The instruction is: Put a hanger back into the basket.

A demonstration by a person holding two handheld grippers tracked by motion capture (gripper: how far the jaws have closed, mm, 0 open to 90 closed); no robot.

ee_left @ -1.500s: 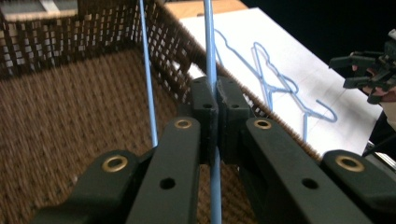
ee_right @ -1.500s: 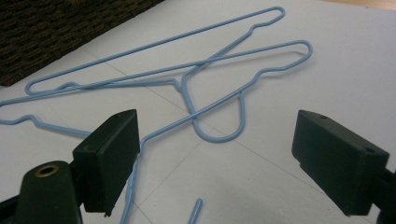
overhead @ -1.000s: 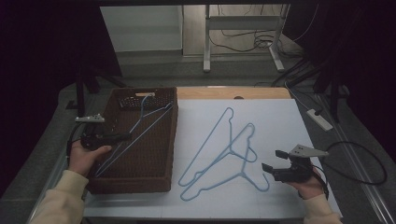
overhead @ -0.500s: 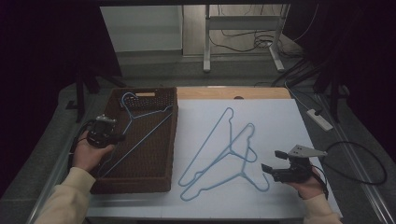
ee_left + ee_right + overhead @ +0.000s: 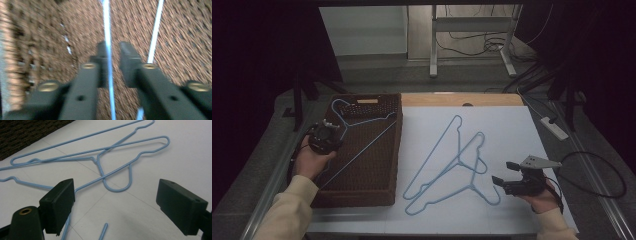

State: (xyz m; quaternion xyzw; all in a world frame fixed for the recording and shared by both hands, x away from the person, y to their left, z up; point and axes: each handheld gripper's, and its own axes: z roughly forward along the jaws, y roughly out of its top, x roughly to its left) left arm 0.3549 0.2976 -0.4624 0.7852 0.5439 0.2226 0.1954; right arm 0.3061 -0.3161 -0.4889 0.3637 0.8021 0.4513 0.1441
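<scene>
Jaws of the left gripper (image 5: 328,134) sit over the dark woven wicker basket (image 5: 377,186) at nine o'clock in the high view, on the light-blue wire hanger (image 5: 362,151) lying inside it, while the right gripper (image 5: 503,175) at four o'clock gapes beside two crossed blue wire hangers (image 5: 447,165) on the white table sheet (image 5: 512,130). Left gripper view: blurred jaws nearly closed, pinching that hanger's wire (image 5: 108,30). Right gripper view: jaws spread wide, holding nothing, crossed hangers (image 5: 105,152) at twelve o'clock.

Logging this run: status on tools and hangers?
Left tool over the basket, jaws close around a hanger wire, grip unclear. Right tool open, empty, by two hangers on the table. Nothing blocking.
</scene>
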